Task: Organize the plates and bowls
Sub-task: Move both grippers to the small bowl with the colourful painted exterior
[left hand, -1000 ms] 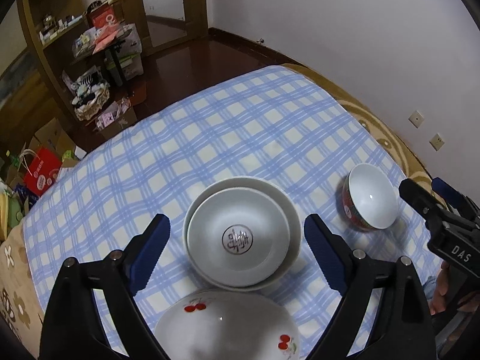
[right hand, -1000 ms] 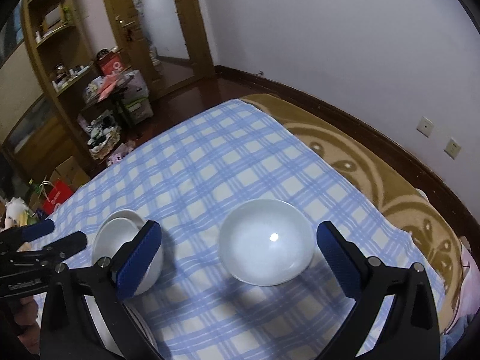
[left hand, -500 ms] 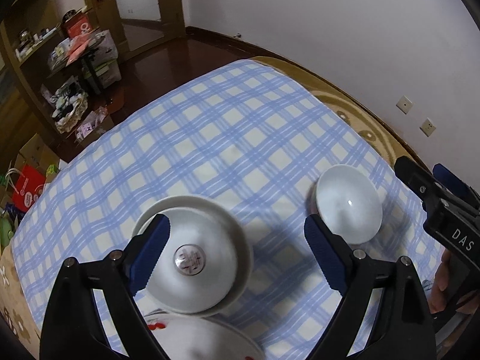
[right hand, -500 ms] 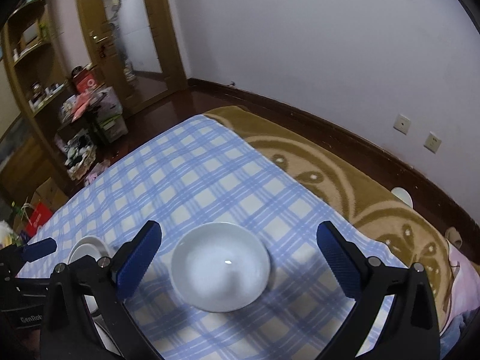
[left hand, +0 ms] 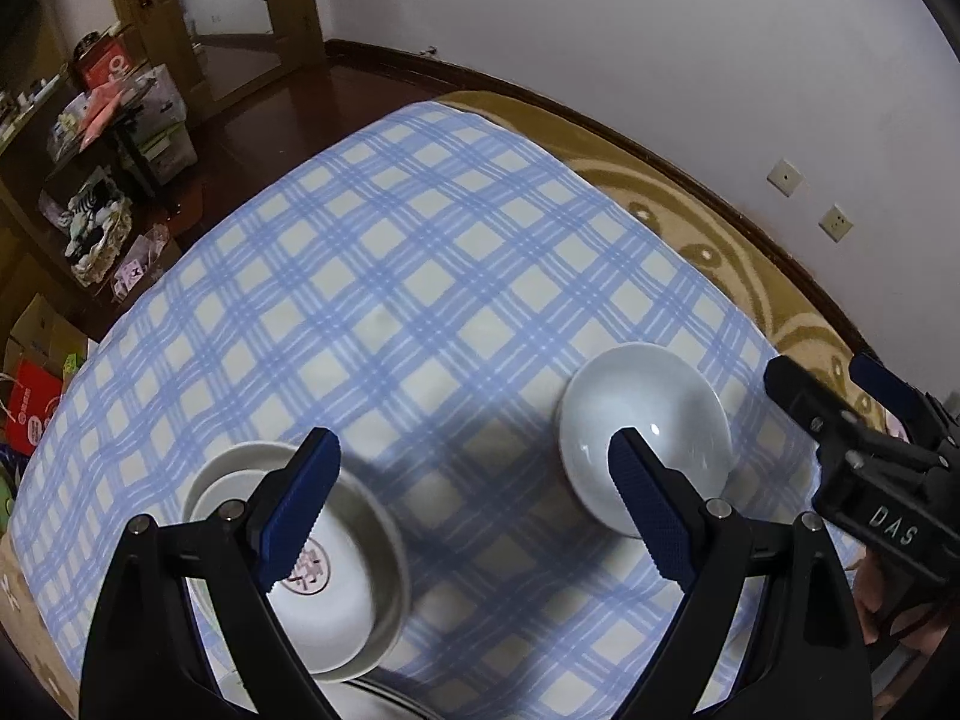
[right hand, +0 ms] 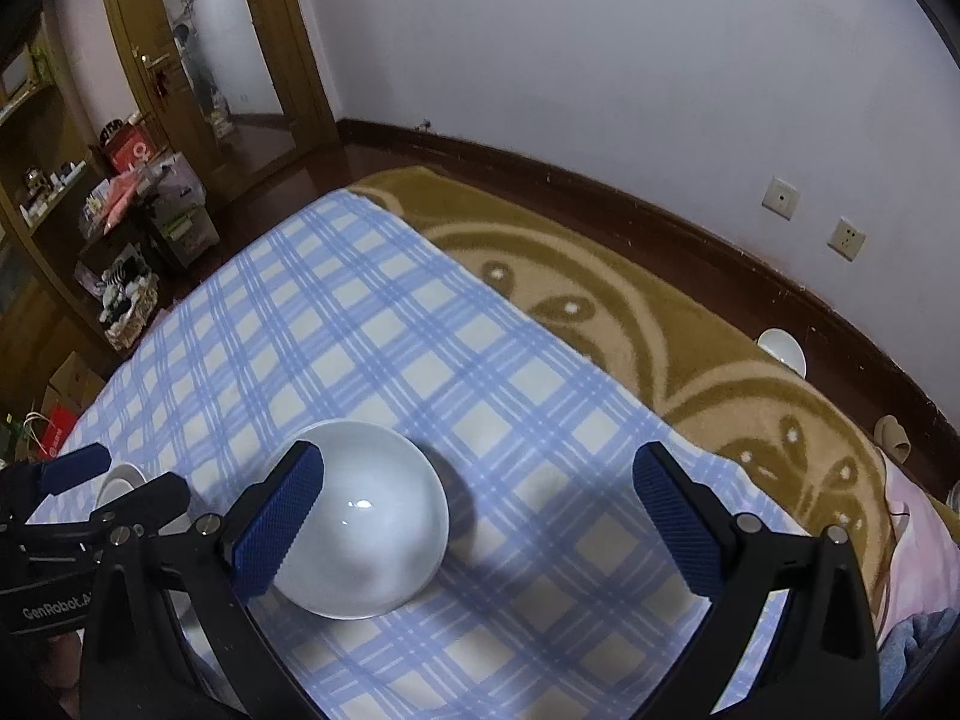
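Note:
A plain white bowl (left hand: 645,414) stands on the blue checked cloth (left hand: 420,300), behind my left gripper's right finger. It also shows in the right wrist view (right hand: 372,540), behind my right gripper's left finger. Two stacked white plates (left hand: 354,576), the top one with a red emblem, lie under my left gripper's left finger. My left gripper (left hand: 474,510) is open and empty above the cloth. My right gripper (right hand: 480,528) is open and empty; it also shows in the left wrist view (left hand: 840,396).
A brown patterned blanket (right hand: 630,312) lies under the cloth toward the wall. A small white dish (right hand: 783,348) sits by the skirting. Shelves and boxes (left hand: 102,138) stand on the left floor. Another plate's rim (left hand: 384,696) shows at the bottom edge.
Both grippers have swung right and farther over the cloth. The white bowl now sits lower and more to the left in the right wrist view. The cherry-patterned plate has almost left the left wrist view.

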A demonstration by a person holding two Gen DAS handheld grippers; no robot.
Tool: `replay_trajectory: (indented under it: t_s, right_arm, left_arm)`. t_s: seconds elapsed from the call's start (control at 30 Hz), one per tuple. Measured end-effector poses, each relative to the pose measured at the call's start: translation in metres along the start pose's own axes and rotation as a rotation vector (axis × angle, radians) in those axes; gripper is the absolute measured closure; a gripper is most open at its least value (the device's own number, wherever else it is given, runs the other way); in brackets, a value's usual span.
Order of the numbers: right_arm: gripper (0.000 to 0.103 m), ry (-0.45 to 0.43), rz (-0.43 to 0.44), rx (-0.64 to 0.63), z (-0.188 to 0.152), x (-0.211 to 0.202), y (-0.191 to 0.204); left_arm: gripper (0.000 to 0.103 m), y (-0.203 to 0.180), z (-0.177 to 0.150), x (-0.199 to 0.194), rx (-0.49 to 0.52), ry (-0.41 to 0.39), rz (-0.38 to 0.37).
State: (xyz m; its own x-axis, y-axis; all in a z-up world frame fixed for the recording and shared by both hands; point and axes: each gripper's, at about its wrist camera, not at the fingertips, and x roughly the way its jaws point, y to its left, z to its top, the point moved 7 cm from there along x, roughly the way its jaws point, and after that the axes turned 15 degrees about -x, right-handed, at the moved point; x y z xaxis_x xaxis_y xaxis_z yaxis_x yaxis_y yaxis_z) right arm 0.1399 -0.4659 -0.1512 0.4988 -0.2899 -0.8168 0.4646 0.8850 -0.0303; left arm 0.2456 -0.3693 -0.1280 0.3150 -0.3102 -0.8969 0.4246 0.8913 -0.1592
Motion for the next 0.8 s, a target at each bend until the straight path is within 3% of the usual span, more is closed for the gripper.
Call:
replay_trajectory:
  t_s: [0.23,0.43,0.57,0.8]
  right_arm:
    - [0.000,0.041,-0.059,-0.022,-0.009,0.010,-0.007]
    - [0.000,0.077,-0.042,-0.023,-0.016,0.023,-0.008]
    - [0.000,0.091,-0.013,-0.013,-0.019,0.030,-0.005]
    - [0.024,0.139,0.057,0.038,-0.028,0.047,-0.002]
  left_arm:
    - [0.013,-0.016,-0.005,0.016,0.015,0.033,-0.004]
    - [0.014,-0.013,-0.007,0.032,0.017,0.056,0.019]
    - [0.021,-0.012,-0.012,0.046,0.003,0.092,0.015]
    - [0.026,-0.020,-0.020,0.055,0.012,0.107,-0.002]
